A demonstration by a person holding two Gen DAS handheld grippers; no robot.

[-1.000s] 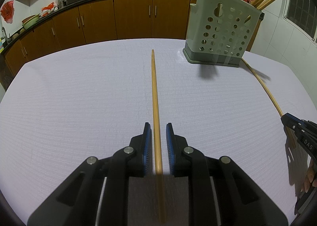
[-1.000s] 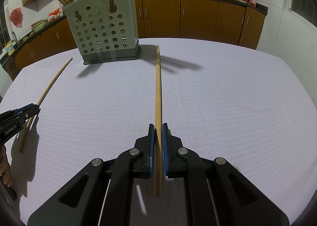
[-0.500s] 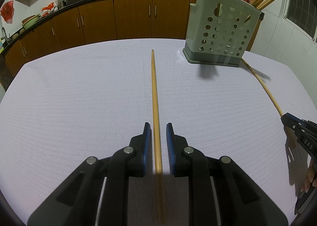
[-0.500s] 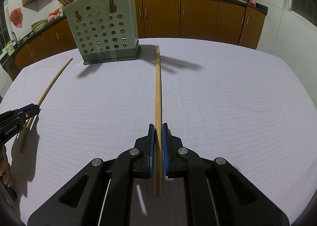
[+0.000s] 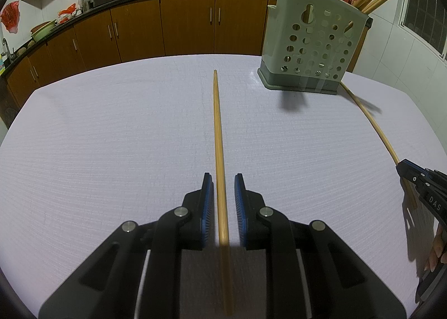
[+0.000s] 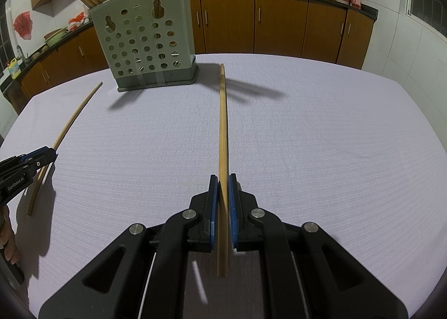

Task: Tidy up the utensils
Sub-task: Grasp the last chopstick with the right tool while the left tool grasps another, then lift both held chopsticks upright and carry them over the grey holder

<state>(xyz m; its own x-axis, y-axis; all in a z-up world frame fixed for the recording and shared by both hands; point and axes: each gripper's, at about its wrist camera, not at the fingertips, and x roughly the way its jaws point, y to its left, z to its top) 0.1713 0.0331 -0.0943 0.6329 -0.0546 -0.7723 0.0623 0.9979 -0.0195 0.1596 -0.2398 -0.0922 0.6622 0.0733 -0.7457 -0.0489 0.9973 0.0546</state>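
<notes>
Chopsticks, wooden: light, stiff, slippery. I am clamping one (image 6: 222,134) in right gripper (image 6: 222,204) near its butt; left gripper (image 5: 223,201) is straddling another (image 5: 218,134), pads seemingly not touching.

Standing in the way at far left: perforated holder (image 6: 148,48); lying open, bench (image 6: 321,137) right and near.

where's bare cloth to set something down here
Left of the left chopstick, out to the table edge by the cabinets: bare. Right of the right chopstick, out to the far edge: bare. Between the two chopsticks is open cloth, but the holder crowds its far end.
</notes>
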